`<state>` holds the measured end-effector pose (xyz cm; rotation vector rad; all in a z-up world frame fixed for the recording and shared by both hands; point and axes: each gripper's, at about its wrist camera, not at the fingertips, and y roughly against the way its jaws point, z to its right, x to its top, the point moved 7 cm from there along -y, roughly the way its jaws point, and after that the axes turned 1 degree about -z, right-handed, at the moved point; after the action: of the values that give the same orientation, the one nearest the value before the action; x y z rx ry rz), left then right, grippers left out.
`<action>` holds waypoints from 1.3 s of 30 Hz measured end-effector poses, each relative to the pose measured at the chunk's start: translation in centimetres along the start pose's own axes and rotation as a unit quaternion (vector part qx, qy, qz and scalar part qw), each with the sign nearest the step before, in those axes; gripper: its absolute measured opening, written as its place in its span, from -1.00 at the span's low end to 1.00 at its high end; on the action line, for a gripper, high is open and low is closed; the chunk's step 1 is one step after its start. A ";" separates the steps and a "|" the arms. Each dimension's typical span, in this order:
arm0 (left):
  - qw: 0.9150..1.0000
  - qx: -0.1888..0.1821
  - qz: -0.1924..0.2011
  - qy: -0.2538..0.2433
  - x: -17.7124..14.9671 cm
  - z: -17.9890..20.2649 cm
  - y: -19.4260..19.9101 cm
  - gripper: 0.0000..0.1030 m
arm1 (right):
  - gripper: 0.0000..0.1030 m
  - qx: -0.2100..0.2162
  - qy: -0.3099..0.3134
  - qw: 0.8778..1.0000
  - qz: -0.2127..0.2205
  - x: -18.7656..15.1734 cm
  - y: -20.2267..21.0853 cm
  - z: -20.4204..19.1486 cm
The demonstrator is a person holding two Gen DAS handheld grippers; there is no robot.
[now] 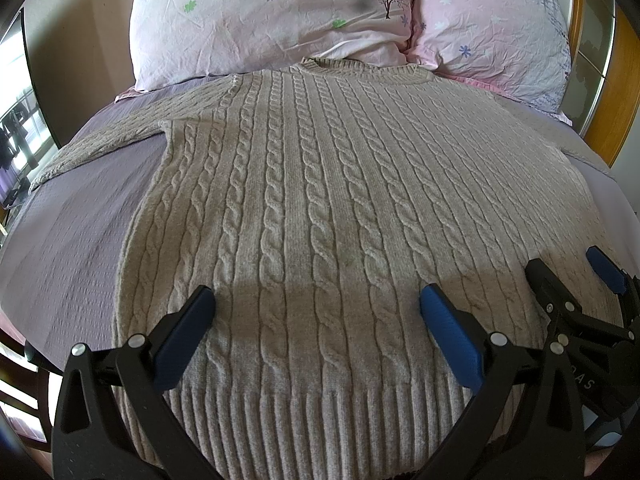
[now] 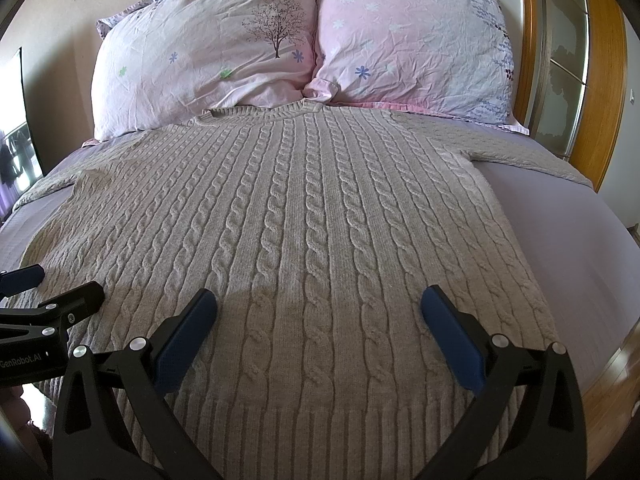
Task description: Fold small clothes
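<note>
A beige cable-knit sweater (image 1: 320,184) lies flat and spread out on a purple bed, collar toward the pillows, ribbed hem nearest me. It also shows in the right wrist view (image 2: 304,216). One sleeve (image 1: 100,140) stretches left, the other (image 2: 520,152) right. My left gripper (image 1: 318,300) is open and empty, just above the hem's left half. My right gripper (image 2: 320,300) is open and empty above the hem's right half; it also shows at the right edge of the left wrist view (image 1: 568,268). The left gripper appears at the left edge of the right wrist view (image 2: 60,284).
Two pink flowered pillows (image 2: 208,52) (image 2: 412,44) lean against the wall behind the collar. The purple bedsheet (image 1: 72,232) (image 2: 560,216) shows on both sides of the sweater. A wooden frame (image 2: 604,64) stands at the right. A window (image 1: 16,120) is at the left.
</note>
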<state>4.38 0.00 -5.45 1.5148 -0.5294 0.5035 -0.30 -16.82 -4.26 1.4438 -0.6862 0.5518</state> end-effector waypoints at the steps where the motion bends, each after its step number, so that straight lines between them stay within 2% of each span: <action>1: 1.000 0.000 0.000 0.000 0.0 0.0 0.0 0.97 | 0.97 0.000 0.000 1.000 0.000 0.0 0.0 0.0; 39: 1.000 0.000 0.002 0.000 0.0 0.0 0.0 0.97 | 0.97 0.000 0.000 1.000 0.001 0.0 0.0 0.0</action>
<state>4.39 0.00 -5.41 1.5142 -0.5334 0.5073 -0.29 -16.81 -4.28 1.4430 -0.6875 0.5535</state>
